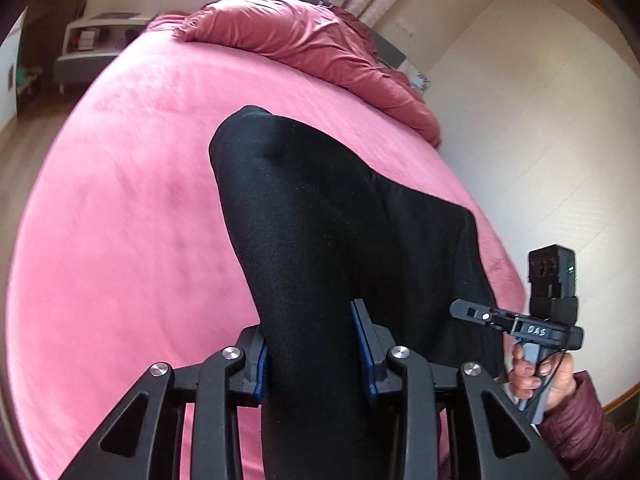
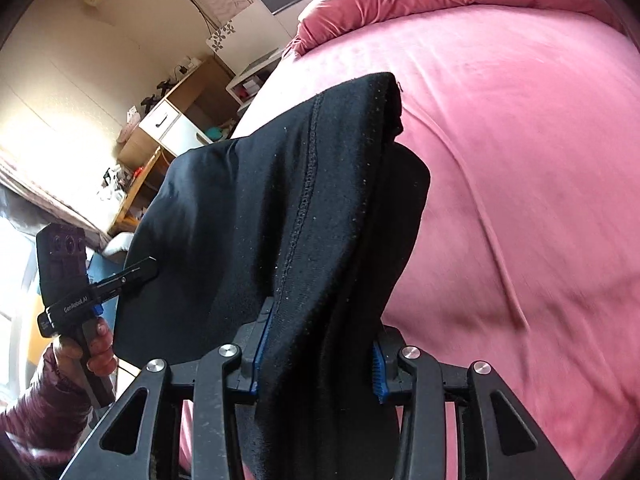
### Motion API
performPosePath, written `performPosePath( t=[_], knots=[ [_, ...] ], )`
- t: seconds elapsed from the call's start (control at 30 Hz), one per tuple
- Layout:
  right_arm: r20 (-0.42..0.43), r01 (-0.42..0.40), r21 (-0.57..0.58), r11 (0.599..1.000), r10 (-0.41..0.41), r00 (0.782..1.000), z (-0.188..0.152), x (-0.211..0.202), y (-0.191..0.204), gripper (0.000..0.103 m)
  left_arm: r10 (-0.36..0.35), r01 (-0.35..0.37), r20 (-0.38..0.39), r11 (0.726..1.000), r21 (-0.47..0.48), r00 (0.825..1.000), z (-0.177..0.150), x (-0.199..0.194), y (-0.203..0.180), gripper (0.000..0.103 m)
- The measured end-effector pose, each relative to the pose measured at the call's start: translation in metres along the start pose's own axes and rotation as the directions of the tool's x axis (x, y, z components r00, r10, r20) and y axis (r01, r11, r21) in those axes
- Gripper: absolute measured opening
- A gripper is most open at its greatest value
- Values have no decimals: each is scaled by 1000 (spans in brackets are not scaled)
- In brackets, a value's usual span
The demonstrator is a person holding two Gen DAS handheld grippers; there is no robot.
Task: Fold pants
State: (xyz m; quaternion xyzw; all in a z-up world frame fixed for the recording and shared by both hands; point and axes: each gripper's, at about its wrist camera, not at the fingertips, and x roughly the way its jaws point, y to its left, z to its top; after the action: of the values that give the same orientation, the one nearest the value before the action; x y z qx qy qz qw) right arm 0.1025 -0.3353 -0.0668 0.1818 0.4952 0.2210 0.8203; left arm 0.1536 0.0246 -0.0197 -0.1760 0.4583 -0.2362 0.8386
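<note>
Your left tongs [image 1: 316, 354] are clamped on a bunched fold of the black pants [image 1: 320, 216]; your right tongs [image 2: 318, 354] pinch the seamed edge likewise. Pants hang lifted above the pink bed [image 1: 120, 220], stretched between both tongs.

The pants [image 1: 320, 216] are held above the bed [image 1: 120, 208], clamped between the jaws of the left gripper [image 1: 316, 356] and of the right gripper [image 2: 320, 360]. A bunched duvet [image 1: 320, 40] is heaped at the bed's far end. Shelves [image 2: 168, 128] are set against the wall beside the bed.
</note>
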Motion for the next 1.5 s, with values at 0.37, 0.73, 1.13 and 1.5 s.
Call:
performPosePath(
  t=[0.37,0.73,1.13,1.5],
  knots=[
    [-110,42,14,999,-40,993,74,114,9,46,173,-185,-80,969,-167,982,18,61,85,39],
    [-102,46,73,996,-38,994,60,133,-16,63,295,-301,-63,941,-155,953,12,73,83,64],
    [-19,214,-12,977,-215,977,47,82,1,71,484,-474,47,870,-134,874,-2,39,43,63],
    [54,255,-3,967,-254,966,12,51,17,72,496,-486,106,868,-102,862,-39,15,29,63]
  ],
)
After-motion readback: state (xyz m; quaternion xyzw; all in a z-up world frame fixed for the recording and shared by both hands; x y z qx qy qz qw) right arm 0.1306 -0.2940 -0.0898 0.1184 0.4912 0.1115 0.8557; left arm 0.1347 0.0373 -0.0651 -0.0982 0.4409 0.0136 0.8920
